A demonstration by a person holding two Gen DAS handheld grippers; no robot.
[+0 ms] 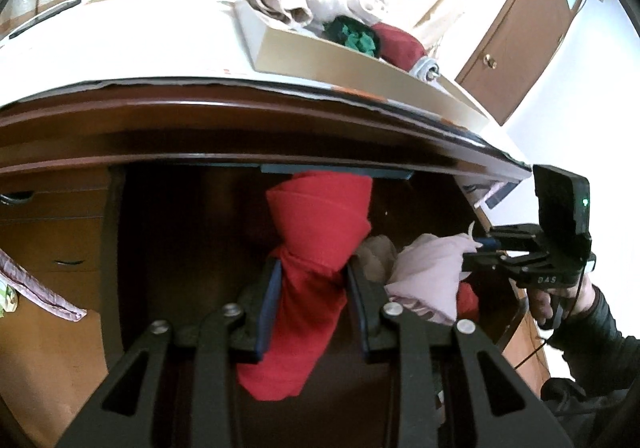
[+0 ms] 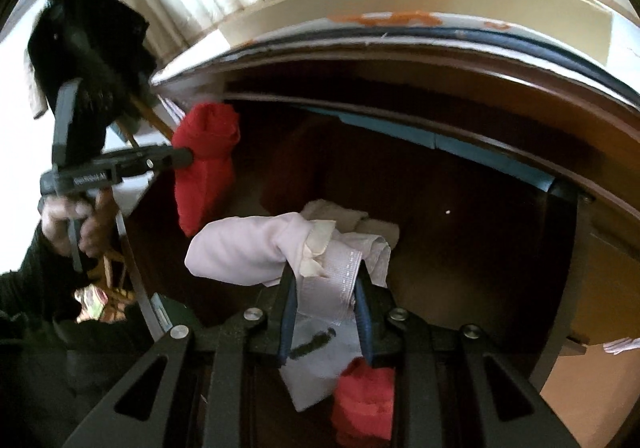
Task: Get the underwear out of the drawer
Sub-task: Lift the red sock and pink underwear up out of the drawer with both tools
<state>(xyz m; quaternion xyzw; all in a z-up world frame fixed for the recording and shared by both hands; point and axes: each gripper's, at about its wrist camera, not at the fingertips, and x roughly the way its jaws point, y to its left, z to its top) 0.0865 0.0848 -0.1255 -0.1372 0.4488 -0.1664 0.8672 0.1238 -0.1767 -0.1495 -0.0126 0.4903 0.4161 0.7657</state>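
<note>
We list, largest first. Desk (image 1: pixel 120 120): dark wood, its pale top edge arcing from 9 to 3 o'clock in the left wrist view. Drawer (image 2: pixel 460 248): open, dark inside, beneath that edge. Tray (image 1: pixel 320 60): on the desk at 1 o'clock, heaped with rolled garments. Red underwear (image 1: pixel 316 248): centre, lifted over the drawer, left gripper (image 1: pixel 312 280) jaws clamped on it. Pale pink underwear (image 2: pixel 280 248): centre of the right wrist view, right gripper (image 2: pixel 324 288) jaws clamped on its waistband.
</note>
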